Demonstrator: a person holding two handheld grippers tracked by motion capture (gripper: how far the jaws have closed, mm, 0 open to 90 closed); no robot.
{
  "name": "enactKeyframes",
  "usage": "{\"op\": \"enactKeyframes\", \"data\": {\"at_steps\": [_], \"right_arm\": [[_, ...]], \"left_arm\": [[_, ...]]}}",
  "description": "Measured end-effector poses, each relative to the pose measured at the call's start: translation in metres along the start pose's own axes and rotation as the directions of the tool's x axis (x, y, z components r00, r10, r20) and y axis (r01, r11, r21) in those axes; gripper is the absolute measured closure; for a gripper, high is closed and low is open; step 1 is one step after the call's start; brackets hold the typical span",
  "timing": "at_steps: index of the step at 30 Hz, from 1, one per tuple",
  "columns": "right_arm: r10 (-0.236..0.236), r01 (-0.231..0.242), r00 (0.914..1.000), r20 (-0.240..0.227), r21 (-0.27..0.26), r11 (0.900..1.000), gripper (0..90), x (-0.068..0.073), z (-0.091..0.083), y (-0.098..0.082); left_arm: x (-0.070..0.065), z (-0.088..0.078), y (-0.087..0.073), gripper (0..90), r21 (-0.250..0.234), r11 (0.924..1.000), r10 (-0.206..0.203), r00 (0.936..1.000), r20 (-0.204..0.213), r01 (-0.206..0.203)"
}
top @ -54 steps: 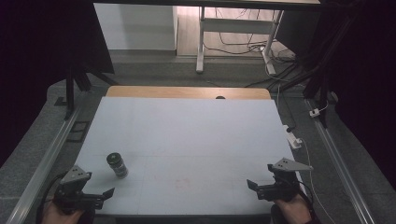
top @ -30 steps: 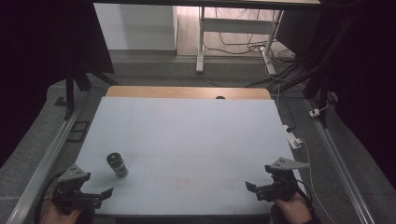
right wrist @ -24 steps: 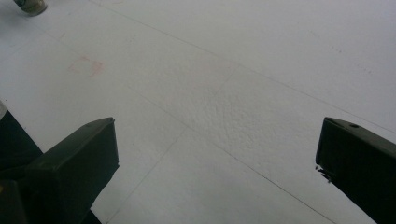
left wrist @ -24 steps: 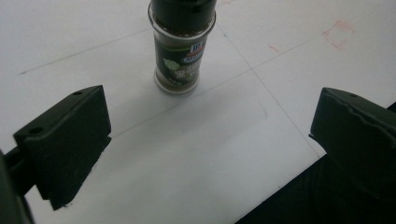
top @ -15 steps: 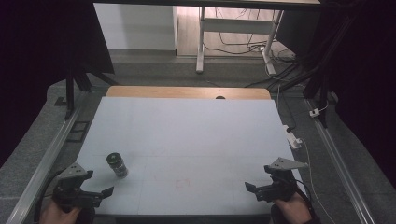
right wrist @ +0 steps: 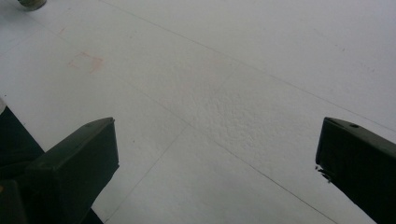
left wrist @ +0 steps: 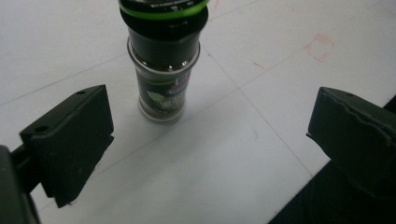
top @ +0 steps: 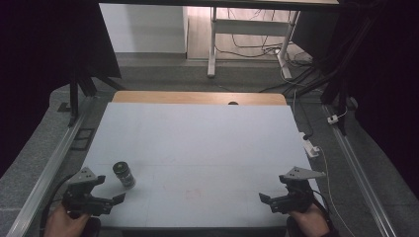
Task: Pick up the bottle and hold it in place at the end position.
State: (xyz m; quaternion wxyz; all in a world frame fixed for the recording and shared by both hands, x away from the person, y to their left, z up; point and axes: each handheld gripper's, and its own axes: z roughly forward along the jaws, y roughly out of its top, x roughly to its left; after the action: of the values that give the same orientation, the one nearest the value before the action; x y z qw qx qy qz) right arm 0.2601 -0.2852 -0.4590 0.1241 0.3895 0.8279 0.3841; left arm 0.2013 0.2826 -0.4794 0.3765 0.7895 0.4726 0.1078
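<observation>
Spice jar (top: 124, 174) upright near worktop's (top: 197, 133) near-left corner, untouched; left gripper (top: 117, 198) spread wide just short of it; right gripper (top: 263, 198) likewise spread, empty, by near-right corner. Judged: grasp not yet begun; everything left.

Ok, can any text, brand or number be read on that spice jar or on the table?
Spice jar label: print and a small red-and-blue mark, too blurred to read.
Jar lid rim: tiny pale lettering, too small to read.
Table: no text, just faint red marks.
</observation>
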Motion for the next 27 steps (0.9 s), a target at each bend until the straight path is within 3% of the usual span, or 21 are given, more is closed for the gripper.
{"op": "enactKeyframes", "data": {"at_steps": [12,21,27], "right_arm": [[0.000,0.000,1.0000,-0.001,0.006,1.000,0.0,0.000,0.001,0.000],[-0.004,0.004,1.0000,0.001,0.010,1.000,0.0,0.001,0.001,0.000],[-0.006,0.006,1.0000,0.000,0.013,1.000,0.0,0.001,0.001,0.001]], "left_arm": [[0.007,0.009,0.009,0.1,-0.029,0.9996,-0.001,0.9999,-0.010,0.001],[0.012,0.022,0.018,0.8,0.011,0.9998,0.016,0.9996,-0.024,-0.016],[0.017,0.031,0.020,0.0,0.018,0.9997,0.016,0.9998,-0.008,-0.016]]}}
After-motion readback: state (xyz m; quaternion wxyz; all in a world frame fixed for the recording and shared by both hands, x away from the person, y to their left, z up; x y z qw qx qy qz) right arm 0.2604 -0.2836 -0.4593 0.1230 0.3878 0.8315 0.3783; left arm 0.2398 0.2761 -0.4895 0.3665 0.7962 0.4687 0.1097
